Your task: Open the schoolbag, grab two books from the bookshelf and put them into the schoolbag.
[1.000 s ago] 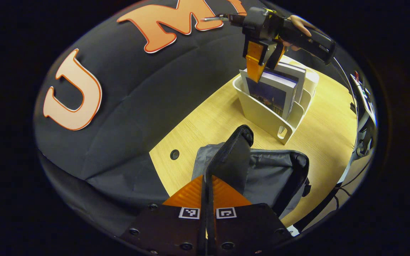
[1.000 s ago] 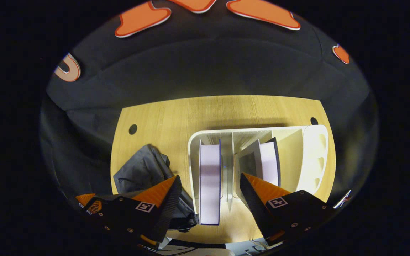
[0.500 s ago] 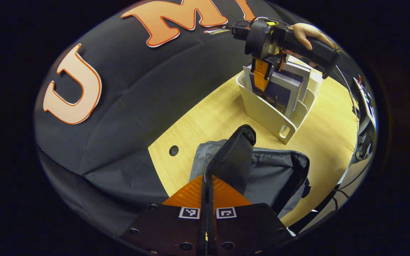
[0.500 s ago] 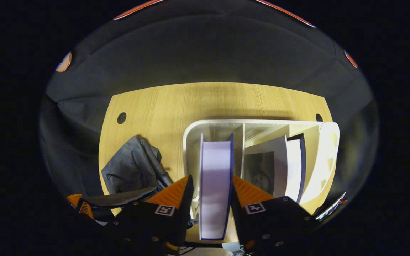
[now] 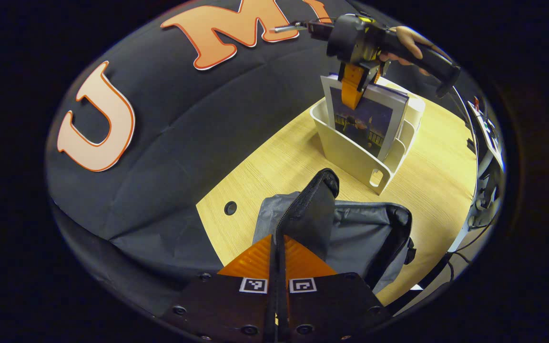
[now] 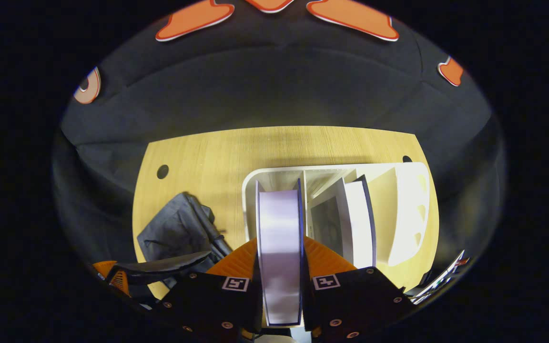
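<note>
In the left gripper view my left gripper (image 5: pixel 277 240) is shut on the dark zip-edged flap (image 5: pixel 313 206) of the grey schoolbag (image 5: pixel 365 231), holding it raised so the bag stands open. Farther off, my right gripper (image 5: pixel 356 90), held by a hand (image 5: pixel 405 35), is shut on a book (image 5: pixel 362 123) with a dark picture cover that stands partly risen from the white bookshelf (image 5: pixel 350 150). In the right gripper view the right gripper (image 6: pixel 280 243) clamps this book's page edge (image 6: pixel 279 224). A second book (image 6: pixel 358 219) leans in the neighbouring slot. The schoolbag (image 6: pixel 179 231) lies to the left.
The bookshelf (image 6: pixel 331 168) stands on a wooden table (image 5: pixel 279 162) with round cable holes (image 5: pixel 230 207). Black cloth wall runs behind the table. My left gripper (image 6: pixel 112 277) shows low left in the right gripper view. Cables hang past the table's right edge (image 5: pixel 470 224).
My right gripper came down over the first book, went from open to shut on it, and has lifted it partway up from its slot. The left gripper kept holding the flap.
</note>
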### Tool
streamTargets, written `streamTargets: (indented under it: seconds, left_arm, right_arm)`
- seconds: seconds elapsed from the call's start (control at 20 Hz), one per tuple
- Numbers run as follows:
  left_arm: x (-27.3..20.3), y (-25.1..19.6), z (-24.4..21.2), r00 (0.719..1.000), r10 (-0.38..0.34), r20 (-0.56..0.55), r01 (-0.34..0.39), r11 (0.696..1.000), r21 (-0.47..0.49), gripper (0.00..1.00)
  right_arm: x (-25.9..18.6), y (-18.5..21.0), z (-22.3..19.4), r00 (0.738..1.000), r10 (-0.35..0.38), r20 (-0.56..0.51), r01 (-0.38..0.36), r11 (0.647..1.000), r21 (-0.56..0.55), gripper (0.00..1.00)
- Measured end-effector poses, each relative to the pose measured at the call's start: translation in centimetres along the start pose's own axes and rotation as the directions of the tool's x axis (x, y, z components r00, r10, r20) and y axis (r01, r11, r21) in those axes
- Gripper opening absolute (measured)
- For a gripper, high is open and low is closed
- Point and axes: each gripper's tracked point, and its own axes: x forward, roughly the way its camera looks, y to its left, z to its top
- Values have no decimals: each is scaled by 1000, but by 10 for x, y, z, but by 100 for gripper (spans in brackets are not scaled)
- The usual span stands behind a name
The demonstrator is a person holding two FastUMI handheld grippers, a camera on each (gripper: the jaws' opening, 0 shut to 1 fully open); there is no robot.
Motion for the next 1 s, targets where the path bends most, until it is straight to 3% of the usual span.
streamTargets:
  seconds: [0.55,0.8,1.0]
  left_arm:
    - [-5,-6,-7,999,-7,39,6,1000,18,3]
    - [-7,-7,-5,999,4,45,-6,999,33,2]
    - [-13,-11,2,998,-4,57,0,998,58,2]
  right_arm:
    - [-119,-18,-23,987,29,156,-43,996,84,34]
    - [-165,-36,-64,973,90,214,-129,976,178,34]
    - [-167,-46,-115,956,165,241,-233,929,288,34]
